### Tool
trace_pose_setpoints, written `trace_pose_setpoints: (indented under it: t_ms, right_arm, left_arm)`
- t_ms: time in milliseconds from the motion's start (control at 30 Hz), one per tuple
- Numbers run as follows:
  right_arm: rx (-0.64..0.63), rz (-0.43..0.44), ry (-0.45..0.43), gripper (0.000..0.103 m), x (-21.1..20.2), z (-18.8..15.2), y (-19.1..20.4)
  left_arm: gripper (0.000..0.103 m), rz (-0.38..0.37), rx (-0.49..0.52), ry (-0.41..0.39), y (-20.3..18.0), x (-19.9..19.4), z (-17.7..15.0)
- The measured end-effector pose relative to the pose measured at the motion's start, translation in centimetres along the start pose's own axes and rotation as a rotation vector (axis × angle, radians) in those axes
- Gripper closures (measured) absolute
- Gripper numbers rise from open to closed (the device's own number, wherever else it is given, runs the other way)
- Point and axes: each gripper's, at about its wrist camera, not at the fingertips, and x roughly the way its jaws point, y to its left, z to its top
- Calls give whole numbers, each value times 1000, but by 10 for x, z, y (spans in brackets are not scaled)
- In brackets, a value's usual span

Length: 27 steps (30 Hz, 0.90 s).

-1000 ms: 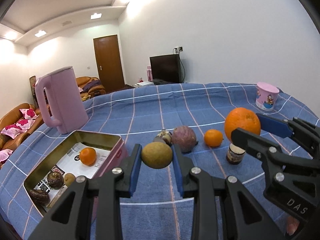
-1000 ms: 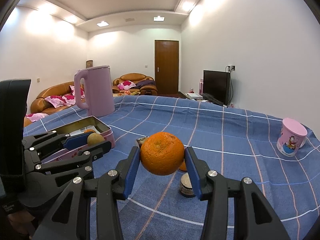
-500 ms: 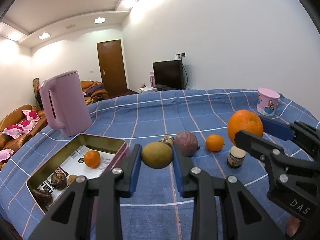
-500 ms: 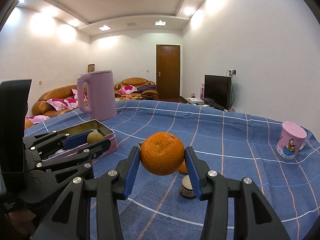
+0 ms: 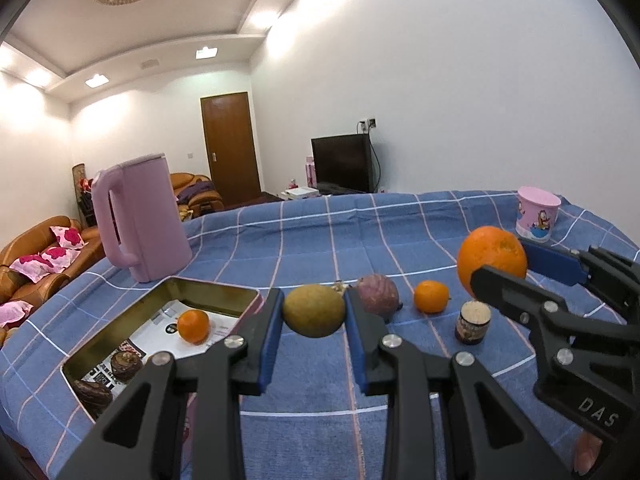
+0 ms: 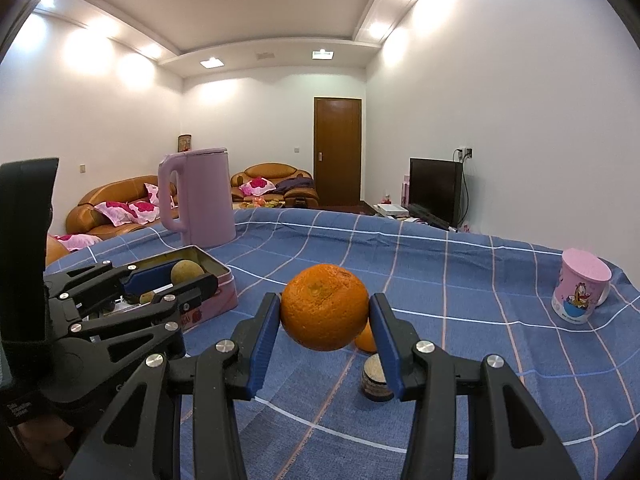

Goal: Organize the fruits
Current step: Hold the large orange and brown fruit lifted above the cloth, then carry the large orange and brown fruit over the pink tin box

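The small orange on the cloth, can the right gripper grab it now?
Probably not yet. The right gripper is shut on a big orange, so its jaws are full; the small orange sits free on the cloth.

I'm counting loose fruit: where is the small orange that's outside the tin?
In the left wrist view the small orange sits on the tablecloth, right of centre, between the purple fruit and the small jar.
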Motion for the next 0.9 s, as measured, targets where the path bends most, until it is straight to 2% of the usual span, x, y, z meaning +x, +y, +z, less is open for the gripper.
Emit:
trace_pose_setpoints:
  t_ms: [400,900]
  right_arm:
    - [-17,10,12,55,3,1,4]
    - [-40,38,72,55,26,13,10]
  left_arm:
    - [71,-3,-7,-35,2,-6,1]
    - [71,-25,-25,12,17,2,6]
